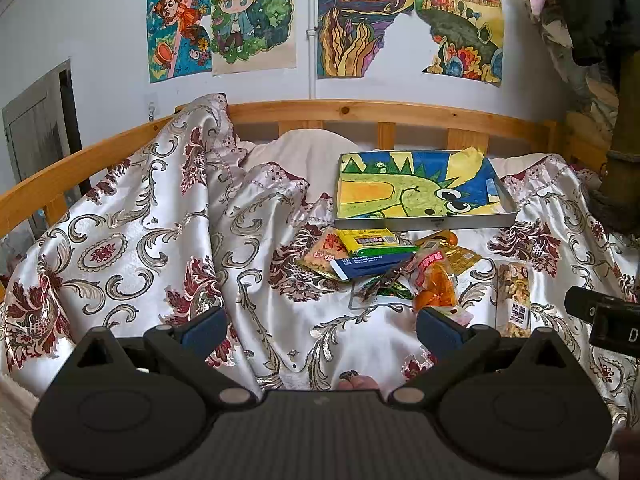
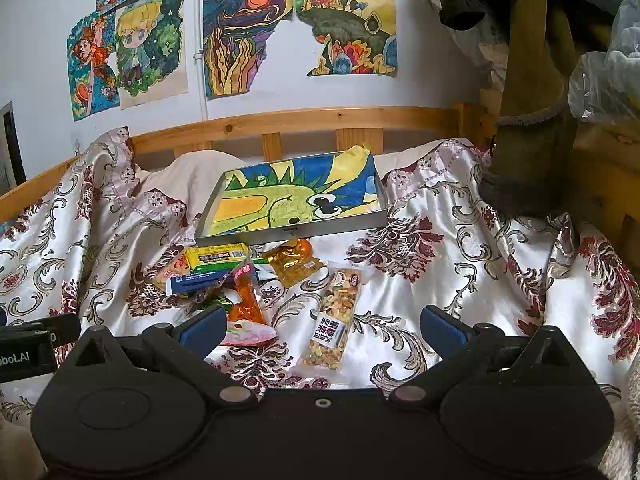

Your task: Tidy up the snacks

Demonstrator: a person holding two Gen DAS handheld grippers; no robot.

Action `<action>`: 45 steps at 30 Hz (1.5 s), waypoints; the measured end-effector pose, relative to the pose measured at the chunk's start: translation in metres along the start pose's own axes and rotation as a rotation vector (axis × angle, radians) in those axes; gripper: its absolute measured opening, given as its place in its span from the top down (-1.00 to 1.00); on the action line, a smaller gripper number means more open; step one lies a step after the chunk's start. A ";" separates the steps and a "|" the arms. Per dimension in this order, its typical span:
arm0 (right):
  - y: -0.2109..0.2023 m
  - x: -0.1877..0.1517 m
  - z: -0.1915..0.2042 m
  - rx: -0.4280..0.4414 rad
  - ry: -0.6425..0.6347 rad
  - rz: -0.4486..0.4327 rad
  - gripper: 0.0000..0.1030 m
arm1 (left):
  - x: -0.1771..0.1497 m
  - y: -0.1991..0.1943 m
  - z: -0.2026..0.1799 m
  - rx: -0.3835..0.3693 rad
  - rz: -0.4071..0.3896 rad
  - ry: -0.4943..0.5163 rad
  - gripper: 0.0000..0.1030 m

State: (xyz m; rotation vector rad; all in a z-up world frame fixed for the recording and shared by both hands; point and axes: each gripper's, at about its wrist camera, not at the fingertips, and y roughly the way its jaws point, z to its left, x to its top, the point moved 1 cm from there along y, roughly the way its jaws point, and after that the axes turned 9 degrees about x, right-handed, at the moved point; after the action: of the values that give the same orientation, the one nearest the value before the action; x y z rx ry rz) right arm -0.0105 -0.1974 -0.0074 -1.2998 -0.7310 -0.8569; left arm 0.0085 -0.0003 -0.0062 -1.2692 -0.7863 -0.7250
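A pile of snack packets lies on a patterned satin bedspread (image 1: 140, 248) in front of a shallow metal tray (image 1: 424, 222) lined with a dragon drawing. The pile holds a yellow-green box (image 1: 370, 240), a blue packet (image 1: 368, 268) and an orange packet (image 1: 436, 294). A nut bar (image 2: 334, 320) lies apart, to the right of the pile. My left gripper (image 1: 320, 330) is open above the bedspread, short of the pile. My right gripper (image 2: 322, 330) is open too, with the nut bar's near end between its fingers, untouched.
A wooden bed rail (image 1: 360, 110) runs behind the tray, below drawings (image 1: 248, 20) taped to the wall. A brown post (image 2: 532, 120) and hanging clothes stand at the right. In the left wrist view the other gripper's body (image 1: 604, 316) shows at the right edge.
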 end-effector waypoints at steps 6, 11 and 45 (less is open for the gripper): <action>0.002 0.003 -0.001 -0.002 0.008 0.009 -0.99 | -0.001 0.005 0.000 0.003 0.010 0.005 -0.99; 0.004 0.003 -0.002 -0.004 0.016 0.024 -0.99 | -0.002 0.011 -0.002 0.014 0.032 0.013 -0.99; 0.113 0.045 -0.045 0.012 -0.043 0.222 -0.99 | 0.053 0.113 -0.068 -0.112 0.143 0.204 -0.99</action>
State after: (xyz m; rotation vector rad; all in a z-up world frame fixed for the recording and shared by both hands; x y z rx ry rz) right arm 0.1089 -0.2409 -0.0325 -1.3628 -0.6109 -0.6466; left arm 0.1385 -0.0520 -0.0307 -1.3135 -0.4900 -0.7765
